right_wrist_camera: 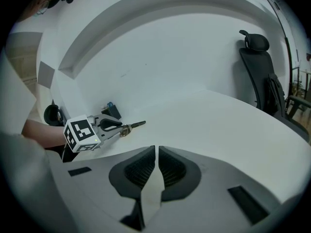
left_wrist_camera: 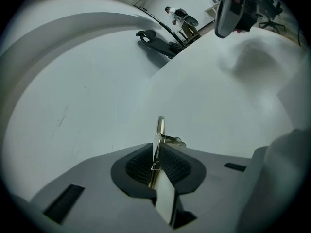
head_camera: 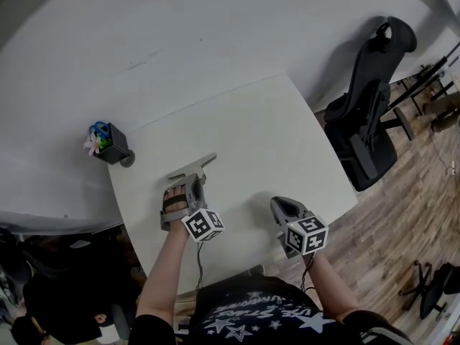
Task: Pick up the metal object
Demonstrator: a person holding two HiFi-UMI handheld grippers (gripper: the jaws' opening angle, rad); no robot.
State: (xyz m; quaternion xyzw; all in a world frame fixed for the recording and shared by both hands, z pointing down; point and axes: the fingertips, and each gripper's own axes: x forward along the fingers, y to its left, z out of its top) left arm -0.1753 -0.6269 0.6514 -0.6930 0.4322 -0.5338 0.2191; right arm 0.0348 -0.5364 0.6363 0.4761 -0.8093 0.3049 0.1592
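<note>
Grips the metal object (left_wrist_camera: 159,130) in the left claw (head_camera: 191,184), with the ribbed pads (left_wrist_camera: 138,165) narrowed onto both faces of a thin plate. Shows that plate edge-on and upright between the jaws in the left gripper view, with a small shiny fitting (left_wrist_camera: 173,140) on its three-o'clock side just past the pads. From the head view, pokes the flat grey piece out of the claw toward twelve o'clock, over the near-left part of the white surface (head_camera: 273,135); impossible to tell whether touching that surface or hanging just clear of it. Holds the right claw (head_camera: 280,203) at three o'clock of the left one, well apart from it and likewise over the surface. Shows that claw's jaws drawn together to a hairline slit in the right gripper view, with nothing between them. Has a black pen pot (head_camera: 111,148) at ten o'clock of the left claw, by the surface's far-left corner, with blue handles and a pale flower standing in it. Has a black office chair (head_camera: 368,110) at two o'clock on the wooden floor (head_camera: 402,221), beyond the surface's right edge. Wears a black shirt (head_camera: 266,315) with white stars at six o'clock, with both forearms reaching from there up to the claws.
</note>
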